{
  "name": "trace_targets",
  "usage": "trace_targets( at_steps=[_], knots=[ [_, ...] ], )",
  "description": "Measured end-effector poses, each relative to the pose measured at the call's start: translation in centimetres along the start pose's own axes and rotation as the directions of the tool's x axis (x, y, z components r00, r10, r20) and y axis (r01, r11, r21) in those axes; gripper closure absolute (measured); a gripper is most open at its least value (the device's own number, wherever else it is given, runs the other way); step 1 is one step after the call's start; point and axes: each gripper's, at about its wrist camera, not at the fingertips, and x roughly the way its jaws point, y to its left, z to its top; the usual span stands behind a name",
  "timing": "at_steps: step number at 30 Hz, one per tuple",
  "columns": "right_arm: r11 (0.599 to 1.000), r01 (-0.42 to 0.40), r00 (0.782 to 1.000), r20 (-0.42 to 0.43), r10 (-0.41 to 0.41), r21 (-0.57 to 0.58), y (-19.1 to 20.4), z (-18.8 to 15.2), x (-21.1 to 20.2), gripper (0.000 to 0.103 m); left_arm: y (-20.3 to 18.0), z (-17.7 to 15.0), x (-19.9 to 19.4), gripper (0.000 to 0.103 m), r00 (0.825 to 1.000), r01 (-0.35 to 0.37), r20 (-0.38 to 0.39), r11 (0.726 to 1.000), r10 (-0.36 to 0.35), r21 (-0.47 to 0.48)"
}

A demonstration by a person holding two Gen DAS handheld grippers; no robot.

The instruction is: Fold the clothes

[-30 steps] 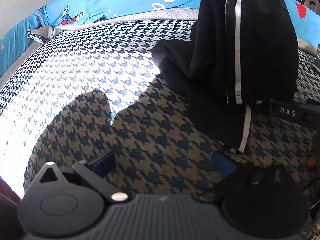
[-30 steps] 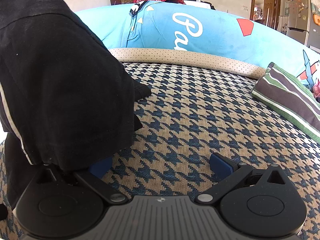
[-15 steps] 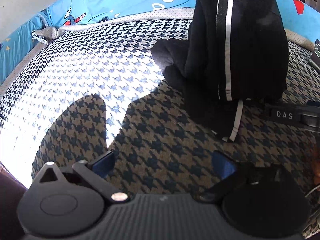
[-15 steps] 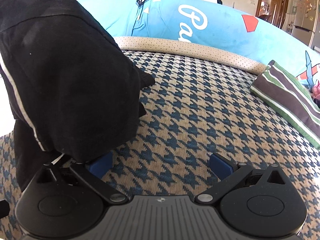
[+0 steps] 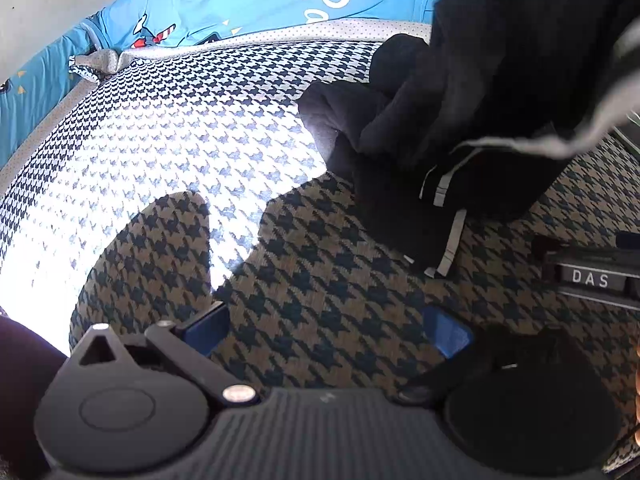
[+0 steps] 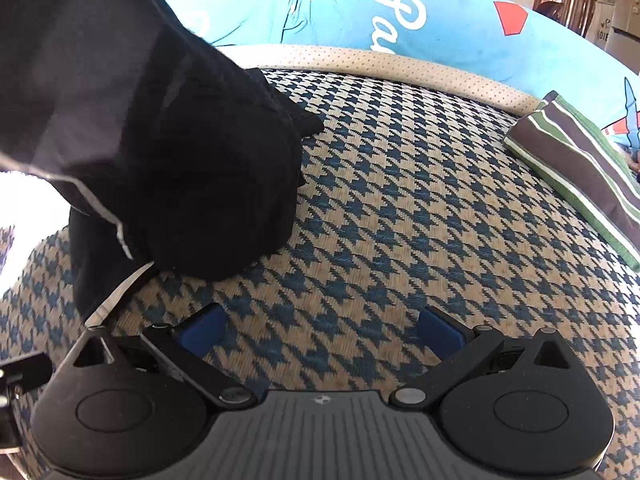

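Note:
A black garment with white side stripes (image 5: 480,120) lies bunched on the houndstooth mat, at the upper right of the left wrist view and the left of the right wrist view (image 6: 168,140). Part of it hangs down from above the frame. My left gripper (image 5: 326,330) is open and empty over the mat, short of the garment's lower hem. My right gripper (image 6: 320,328) is open and empty; the garment lies just beyond its left finger (image 6: 202,328). The other gripper's body labelled DAS (image 5: 592,280) shows at the right of the left wrist view.
The houndstooth mat (image 6: 400,220) has a beige dotted border and a blue printed padded wall (image 6: 420,20) behind it. A folded green, brown and white striped cloth (image 6: 580,168) lies at the mat's right. Bright sunlight falls on the mat's left part (image 5: 140,168).
The black garment has come down and bunched onto the mat. It has slipped off my right gripper's left finger, which now shows bare. Both grippers moved slightly forward.

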Motion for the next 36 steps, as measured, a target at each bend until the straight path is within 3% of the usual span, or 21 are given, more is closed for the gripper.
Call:
trace_targets(
  at_steps=[4, 13, 20, 27, 29, 32, 36],
  knots=[
    [1.0, -0.011, 0.998, 0.067, 0.012, -0.015, -0.9, -0.1, -2.2, 0.0, -0.2, 0.2, -1.2, 0.0, 0.999, 0.013, 0.03, 1.0, -0.012, -0.007],
    [0.998, -0.066, 0.99, 0.126, 0.063, 0.018, -3.4, -0.9, -6.3, 0.0, -1.2, 0.9, -2.8, 0.0, 0.997, 0.017, 0.071, 1.0, -0.017, 0.009],
    [0.986, -0.163, 0.971, 0.18, 0.156, 0.024, -4.3, -1.1, -8.1, 0.0, 0.3, 2.9, -2.2, 0.0, 0.998, 0.021, 0.068, 0.996, -0.015, -0.091],
    [0.985, -0.172, 0.971, 0.163, 0.175, -0.031, -3.7, -1.2, -8.8, 0.0, -0.2, 4.1, -3.1, 0.0, 0.994, 0.037, 0.101, 0.997, -0.03, -0.07],
    [0.972, -0.231, 0.961, 0.146, 0.233, -0.033, -3.9, -1.3, -8.9, 0.0, -0.4, 3.8, -3.1, 0.0, 0.995, 0.022, 0.102, 0.999, -0.017, -0.048],
    [0.939, -0.342, 0.93, 0.127, 0.344, -0.033, -3.9, -1.8, -9.5, 0.0, -0.2, 3.4, -3.2, 0.0, 0.994, 0.015, 0.112, 0.999, -0.01, -0.044],
    [0.908, -0.401, 0.906, 0.092, 0.412, -0.12, -2.6, -2.8, -9.8, 0.0, 0.1, 3.4, -3.3, 0.0, 0.992, -0.012, 0.126, 0.999, 0.015, -0.03]
  ],
)
